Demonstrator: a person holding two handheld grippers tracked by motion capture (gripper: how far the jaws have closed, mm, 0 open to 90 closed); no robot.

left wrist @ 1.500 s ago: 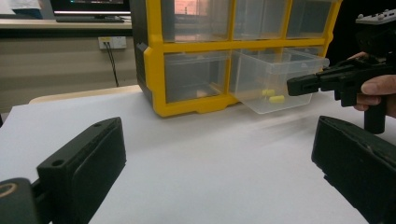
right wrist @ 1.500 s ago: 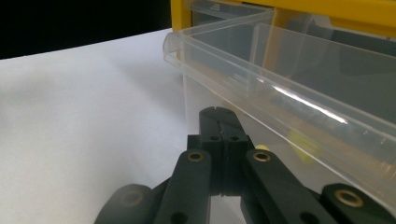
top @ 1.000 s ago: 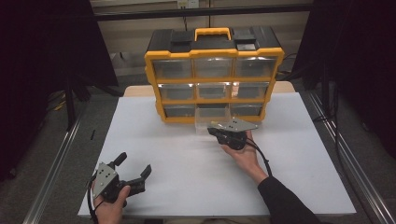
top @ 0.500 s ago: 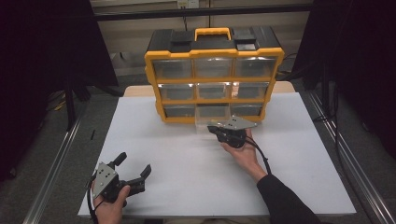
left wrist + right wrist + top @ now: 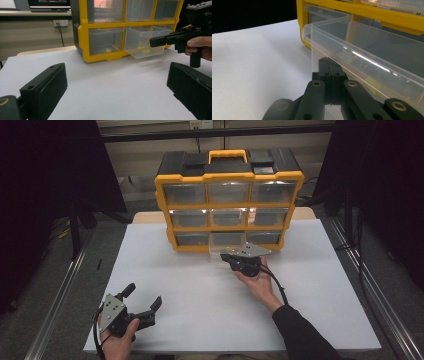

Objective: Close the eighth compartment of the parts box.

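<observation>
From the high view I see the yellow-and-black drawer organizer (image 5: 228,200) standing at upper centre on the white table top (image 5: 165,265); its bottom-middle clear drawer (image 5: 226,241) is pulled partly out; my right gripper (image 5: 231,257) sits just below it at centre, jaws pressed together at the drawer's front; my left gripper (image 5: 142,297) rests at lower left, well apart from the cabinet, jaws spread with nothing between them.

In the left gripper view the two black jaws rise wide apart from the bottom corners over bare table; the drawer (image 5: 147,45) juts from the organizer (image 5: 125,27) at upper centre with small yellow pieces (image 5: 143,49) inside; the right gripper (image 5: 155,41) reaches its front from the right edge.

In the right gripper view the jaws are closed at lower centre, pinching the drawer's (image 5: 362,57) clear front wall; the organizer's yellow frame (image 5: 372,15) runs across the top right.
</observation>
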